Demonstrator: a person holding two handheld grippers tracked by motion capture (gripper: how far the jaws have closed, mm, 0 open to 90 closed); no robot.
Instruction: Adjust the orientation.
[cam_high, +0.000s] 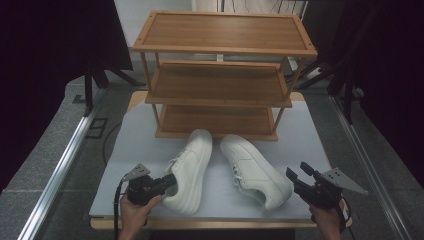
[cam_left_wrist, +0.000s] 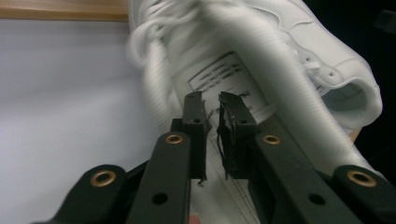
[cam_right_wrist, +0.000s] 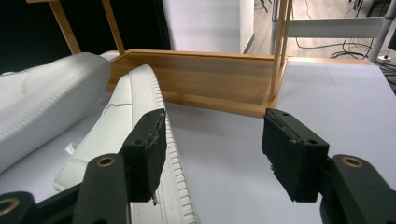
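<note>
Two white sneakers lie toes-first toward a wooden three-tier shoe rack (cam_high: 220, 82). The left shoe (cam_high: 192, 165) has my left gripper (cam_high: 171, 181) at its heel opening. In the left gripper view that gripper (cam_left_wrist: 212, 116) hangs over the printed insole (cam_left_wrist: 224, 74), its jaws almost together, and the insole print shows through the thin gap. The right shoe (cam_high: 255, 170) lies just left of my right gripper (cam_high: 297, 170). That gripper (cam_right_wrist: 212, 140) stands wide open over bare table, with the right shoe's ribbed sole (cam_right_wrist: 154, 121) beside its left jaw.
The grey-white table (cam_high: 310, 135) carries the rack along its back half; the rack's lowest shelf (cam_right_wrist: 210, 93) sits just past the toes. Dark curtains flank both sides, and metal rails run along the floor left and right of the table.
</note>
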